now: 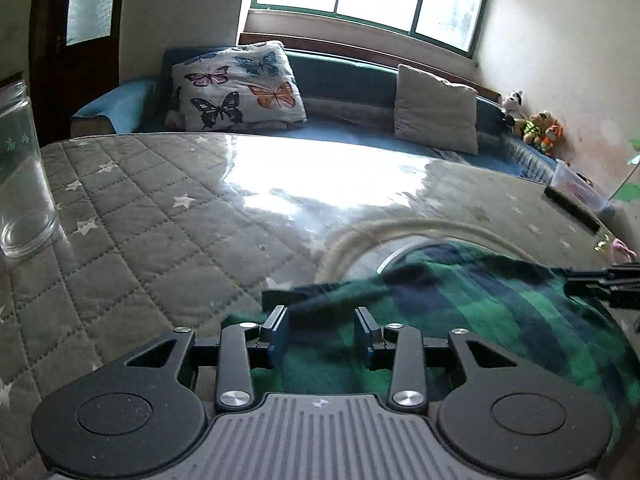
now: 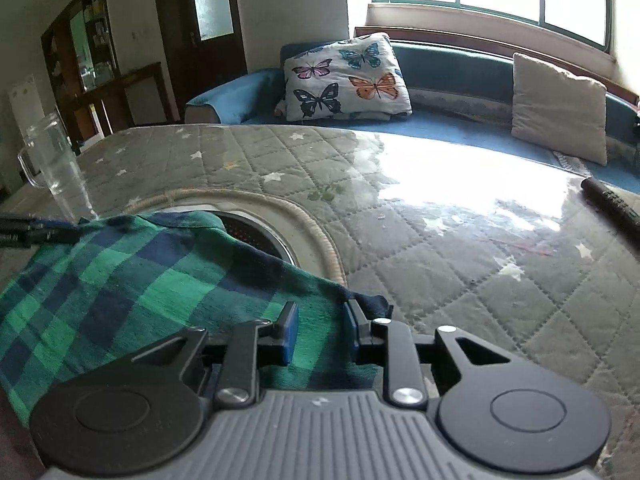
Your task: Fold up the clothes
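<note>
While the quilted grey counter fills most of both views, with a glossy clear sheet over it catching the window glare in the upper middle, the green and navy checked cloth lies across the lower left of the right wrist view and the lower right of the left wrist view, draped partly over a round rope-edged mat with a metal-rimmed insert. The cloth looks loosely laid, not yet a neat rectangle, so I judge the step in hand to be taking hold of its near edge for the next fold. The left tongs stand partly open over the cloth's left corner at the bottom centre of that view, with fabric under the gap but the pads not pressing on it. The right tongs are parted a little narrower, low over the cloth's right corner, whose dark hem pokes out just beyond the right pad; they too grip nothing. To do this well, both should pinch a single layer close to the corners, at matching spots on the hem, then lift together so the edge stays straight. A clear glass jar stands at the far left of the counter, and a dark remote lies at the right edge; the fold should stay clear of both.
</note>
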Demonstrator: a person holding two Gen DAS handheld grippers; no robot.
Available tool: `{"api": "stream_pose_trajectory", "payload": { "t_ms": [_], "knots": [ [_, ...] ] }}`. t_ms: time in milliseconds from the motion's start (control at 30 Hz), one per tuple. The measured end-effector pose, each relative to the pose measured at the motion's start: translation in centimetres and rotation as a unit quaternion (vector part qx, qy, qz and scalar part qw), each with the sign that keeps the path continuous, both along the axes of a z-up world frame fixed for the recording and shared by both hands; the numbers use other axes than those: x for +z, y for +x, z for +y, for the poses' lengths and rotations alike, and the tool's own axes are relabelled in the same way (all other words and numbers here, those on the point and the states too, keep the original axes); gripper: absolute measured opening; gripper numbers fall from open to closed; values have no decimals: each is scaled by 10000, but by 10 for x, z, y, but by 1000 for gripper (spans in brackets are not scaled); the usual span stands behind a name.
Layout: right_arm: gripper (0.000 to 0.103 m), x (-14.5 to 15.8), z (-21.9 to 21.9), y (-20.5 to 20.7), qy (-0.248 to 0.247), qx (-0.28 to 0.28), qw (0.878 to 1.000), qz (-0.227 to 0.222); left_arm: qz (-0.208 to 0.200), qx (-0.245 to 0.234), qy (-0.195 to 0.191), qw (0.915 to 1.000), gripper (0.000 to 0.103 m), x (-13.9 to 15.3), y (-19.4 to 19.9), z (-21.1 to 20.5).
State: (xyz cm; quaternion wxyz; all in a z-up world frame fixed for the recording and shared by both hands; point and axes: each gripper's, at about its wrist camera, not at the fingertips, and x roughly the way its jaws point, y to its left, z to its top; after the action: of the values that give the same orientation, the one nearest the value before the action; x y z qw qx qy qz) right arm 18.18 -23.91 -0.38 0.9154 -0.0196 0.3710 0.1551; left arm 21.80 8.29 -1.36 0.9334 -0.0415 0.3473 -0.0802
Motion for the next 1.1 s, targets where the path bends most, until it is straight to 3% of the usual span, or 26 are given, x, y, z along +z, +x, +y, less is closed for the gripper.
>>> {"api": "stream_pose_trajectory", "payload": {
  "t_ms": [233,333,433,500,700,967,1100],
  "knots": [
    [24,0,-1,-1,-94,-3,9999,-57,-43,257,-70,9996,37,-2,2,7],
    [26,7,7,-6,-289,58,9994,-172,-100,416,-126,9990,43,7,-13,18],
    [36,15,17,-16,-410,176,9986,-266,-135,556,-93,9983,58,15,-32,26],
    [37,23,28,-27,-447,361,9978,-337,-134,630,-60,9979,70,19,-45,31],
    [48,44,82,-71,-547,1249,9892,-532,-211,818,-68,9964,103,27,-85,42],
    [49,48,184,-130,-730,2738,9567,-666,-241,1117,-314,9930,103,31,-126,60],
    [46,41,227,-139,-797,3025,9468,-756,-257,1216,-405,9914,103,31,-143,69]
  ]
}}
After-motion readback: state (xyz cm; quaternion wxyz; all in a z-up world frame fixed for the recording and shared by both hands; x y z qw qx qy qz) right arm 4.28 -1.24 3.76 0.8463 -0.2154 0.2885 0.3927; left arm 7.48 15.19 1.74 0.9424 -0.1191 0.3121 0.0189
